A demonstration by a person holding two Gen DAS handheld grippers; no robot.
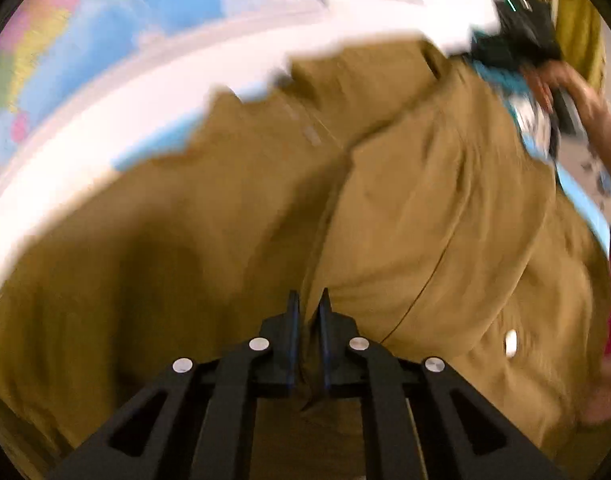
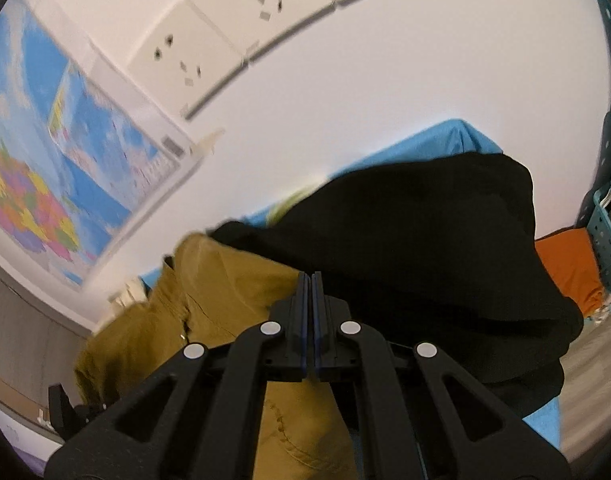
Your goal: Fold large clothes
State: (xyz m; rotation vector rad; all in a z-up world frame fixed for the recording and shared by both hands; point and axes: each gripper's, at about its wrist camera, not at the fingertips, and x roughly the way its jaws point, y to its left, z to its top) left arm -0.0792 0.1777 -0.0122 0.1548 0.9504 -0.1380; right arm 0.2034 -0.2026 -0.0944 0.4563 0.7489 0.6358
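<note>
Garment (image 1: pixel 405 200) mustard-brown, rumpled, creased (blurred edges)

Left gripper (image 1: pixel 308 300) pointing steeply down, jaws nearly together, pinching fold of tan cloth (image 1: pixel 265 220) between tips. Right gripper (image 2: pixel 309 280) tilting gently down, jaws pressing flat together. Bare hand (image 1: pixel 561 84) showing far up-right of left gripper.
</note>
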